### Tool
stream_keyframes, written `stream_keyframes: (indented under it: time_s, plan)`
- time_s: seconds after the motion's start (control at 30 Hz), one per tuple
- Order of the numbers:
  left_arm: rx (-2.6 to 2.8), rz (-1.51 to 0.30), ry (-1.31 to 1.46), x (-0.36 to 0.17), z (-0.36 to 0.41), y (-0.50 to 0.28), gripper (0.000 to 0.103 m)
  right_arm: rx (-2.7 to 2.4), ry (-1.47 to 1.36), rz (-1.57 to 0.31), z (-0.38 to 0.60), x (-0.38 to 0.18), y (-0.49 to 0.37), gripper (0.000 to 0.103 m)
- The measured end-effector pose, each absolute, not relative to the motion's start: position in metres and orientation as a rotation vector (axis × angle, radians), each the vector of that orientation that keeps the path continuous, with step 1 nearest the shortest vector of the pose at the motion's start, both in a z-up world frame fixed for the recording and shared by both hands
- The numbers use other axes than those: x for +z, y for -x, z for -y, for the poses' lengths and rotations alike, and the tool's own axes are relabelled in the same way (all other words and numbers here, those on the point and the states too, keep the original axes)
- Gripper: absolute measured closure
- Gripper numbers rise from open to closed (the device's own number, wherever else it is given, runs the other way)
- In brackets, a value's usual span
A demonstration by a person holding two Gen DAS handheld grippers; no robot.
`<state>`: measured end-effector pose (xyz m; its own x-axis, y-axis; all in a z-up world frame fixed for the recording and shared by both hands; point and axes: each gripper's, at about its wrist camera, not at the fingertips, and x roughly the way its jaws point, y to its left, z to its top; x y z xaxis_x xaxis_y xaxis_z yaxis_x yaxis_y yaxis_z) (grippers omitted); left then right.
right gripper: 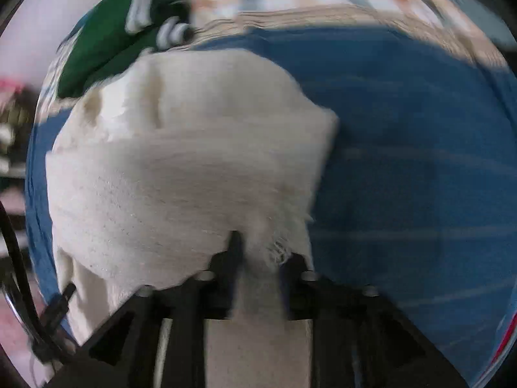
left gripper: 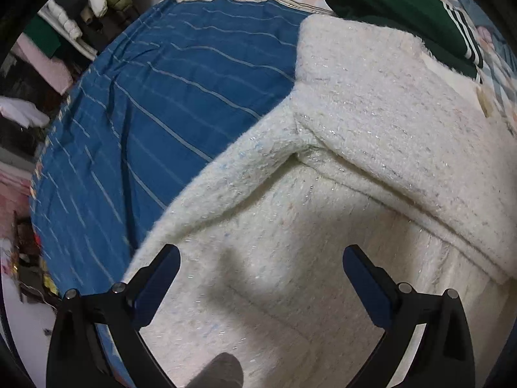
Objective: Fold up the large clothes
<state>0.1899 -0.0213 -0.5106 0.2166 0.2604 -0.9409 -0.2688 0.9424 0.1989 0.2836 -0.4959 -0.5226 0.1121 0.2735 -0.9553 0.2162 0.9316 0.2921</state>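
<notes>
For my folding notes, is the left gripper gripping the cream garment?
No, the left gripper hangs open above the cream garment, nothing between its fingers.

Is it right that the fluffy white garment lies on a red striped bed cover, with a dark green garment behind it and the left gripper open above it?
Not quite. The bed cover is blue with pale stripes, not red, as the left wrist view shows. The rest holds: the white garment lies on it, the dark green garment sits behind, and the left gripper is open above it.

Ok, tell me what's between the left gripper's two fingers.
Only the white fuzzy garment, lying beneath the open left gripper; its fingers don't pinch it. Left wrist view.
</notes>
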Motion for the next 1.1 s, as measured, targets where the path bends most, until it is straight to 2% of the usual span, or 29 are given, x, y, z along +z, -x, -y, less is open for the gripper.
stream_keyframes:
  time_s: [0.03,0.17,0.3,0.37,0.4,0.5,0.63,0.77,0.87,0.9,0.93,1.0,1.1]
  plan:
    - [0.361,-1.294,-0.018,-0.506,0.023,-0.190,0.000,0.008,-0.415,-1.453,0.501,-0.514,-0.277,0.055]
    - [0.357,-1.278,-0.101,-0.494,0.027,-0.194,0.000,-0.041,-0.406,-1.352,0.501,-0.463,-0.251,0.055]
    - [0.337,-1.264,-0.088,-0.487,0.037,-0.213,0.000,0.081,-0.421,-1.314,0.480,-0.443,-0.244,0.055]
    - [0.319,-1.248,-0.078,-0.488,0.046,-0.226,0.000,0.158,-0.436,-1.335,0.467,-0.455,-0.253,0.062]
    - [0.312,-1.229,-0.079,-0.490,0.054,-0.237,0.000,0.170,-0.437,-1.343,0.463,-0.459,-0.259,0.073]
    - [0.319,-1.198,-0.104,-0.499,0.068,-0.267,0.000,0.155,-0.396,-1.399,0.452,-0.493,-0.282,0.076]
    - [0.327,-1.271,-0.195,-0.547,0.084,-0.301,0.000,0.061,-0.316,-1.478,0.455,-0.541,-0.313,0.091]
    - [0.368,-1.248,-0.239,-0.545,0.090,-0.302,0.000,0.059,-0.235,-1.540,0.449,-0.541,-0.329,0.090]
    - [0.419,-1.233,-0.249,-0.529,0.094,-0.287,0.000,0.110,-0.202,-1.529,0.452,-0.518,-0.322,0.079]
    - [0.453,-1.223,-0.266,-0.522,0.096,-0.279,0.000,0.125,-0.196,-1.518,0.455,-0.511,-0.318,0.062]
    - [0.491,-1.206,-0.285,-0.512,0.101,-0.265,0.000,0.146,-0.189,-1.502,0.460,-0.501,-0.311,0.040]
    - [0.542,-1.185,-0.297,-0.498,0.108,-0.246,0.000,0.173,-0.187,-1.488,0.471,-0.485,-0.297,0.022]
    - [0.637,-1.152,-0.348,-0.475,0.130,-0.209,0.000,0.182,-0.168,-1.500,0.504,-0.471,-0.271,0.022]
